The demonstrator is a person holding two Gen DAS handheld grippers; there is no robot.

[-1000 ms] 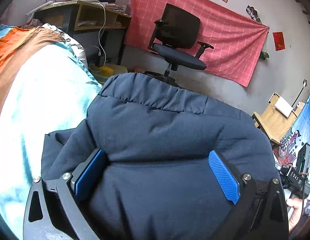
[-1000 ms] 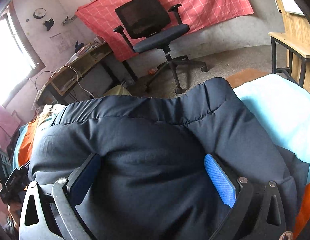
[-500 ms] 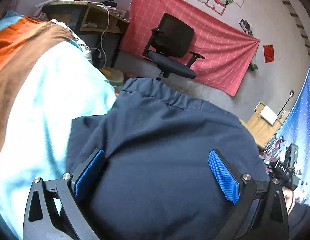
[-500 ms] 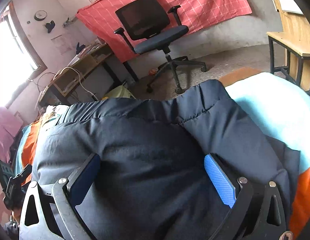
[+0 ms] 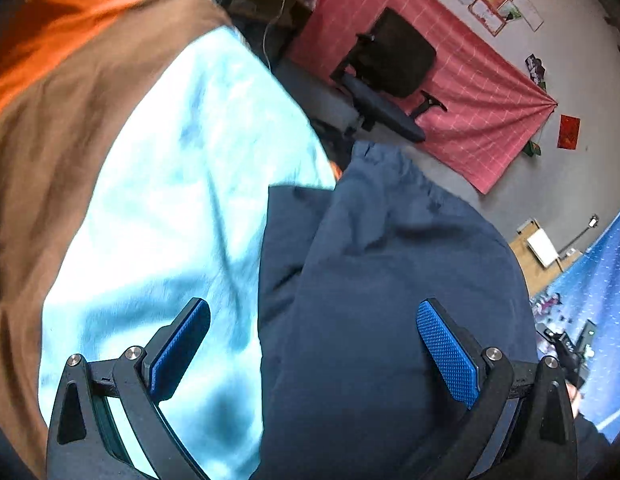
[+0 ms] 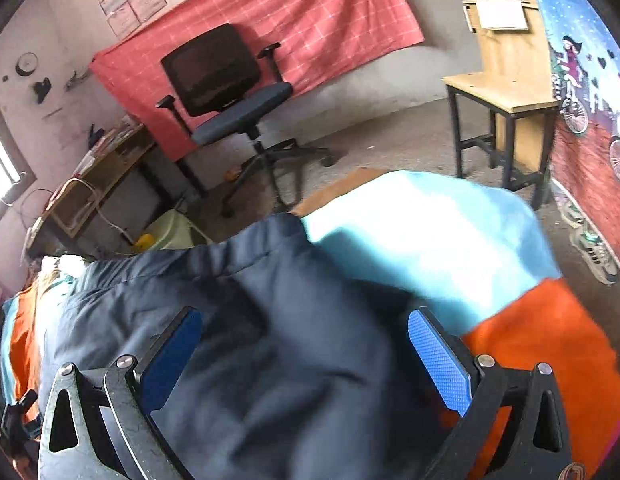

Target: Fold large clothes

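- A bed (image 5: 69,152) carries everything; its cover shows in broad bands of orange, brown and light blue.
- In the left wrist view the light blue band (image 5: 181,200) fills the middle of the bed, with brown and then orange beyond it toward the far side edge.
- A dark navy padded jacket (image 5: 390,300) lies directly on the bed, over the light blue band, its gathered hem reaching the foot edge.
- In the right wrist view the jacket (image 6: 249,340) spreads across the bed, light blue (image 6: 430,232) and orange (image 6: 550,340) bare beside it toward the foot corner.
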